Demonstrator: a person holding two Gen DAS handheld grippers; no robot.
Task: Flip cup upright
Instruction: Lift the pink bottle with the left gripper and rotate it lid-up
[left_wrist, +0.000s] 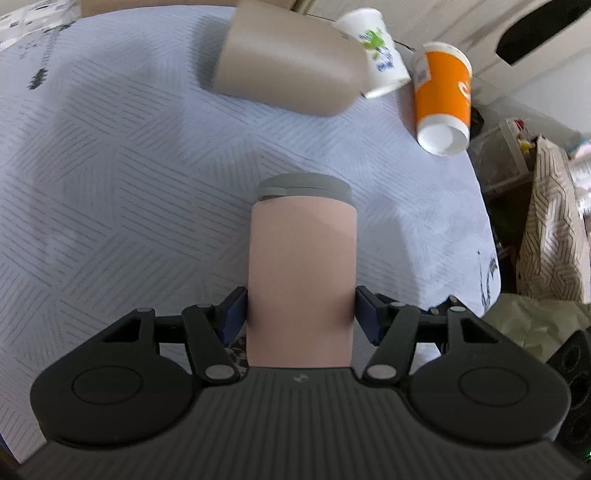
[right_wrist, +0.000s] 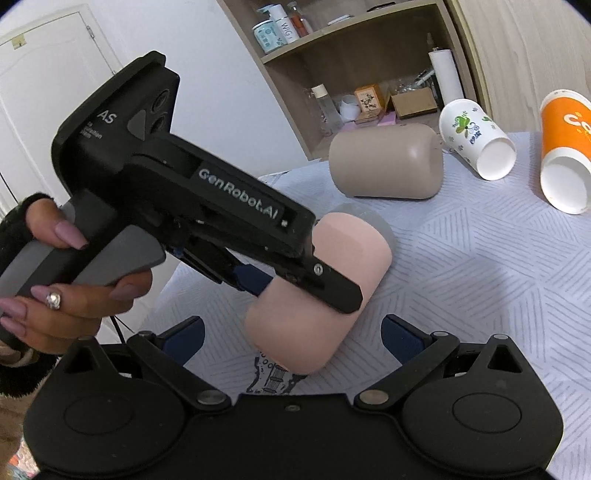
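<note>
A pink cup (left_wrist: 301, 280) with a grey lid end lies between the fingers of my left gripper (left_wrist: 301, 314), which is shut on its sides. In the right wrist view the same pink cup (right_wrist: 332, 266) is tilted, its grey end toward the table, with the left gripper (right_wrist: 291, 288) clamped across it. My right gripper (right_wrist: 291, 339) is open and empty, its blue pads on either side just short of the cup's near end.
A beige cup (left_wrist: 288, 62) lies on its side at the back of the white patterned tablecloth (left_wrist: 110, 166). A white floral paper cup (left_wrist: 376, 48) and an orange paper cup (left_wrist: 441, 96) lie tipped beside it. A shelf unit (right_wrist: 369, 74) stands behind the table.
</note>
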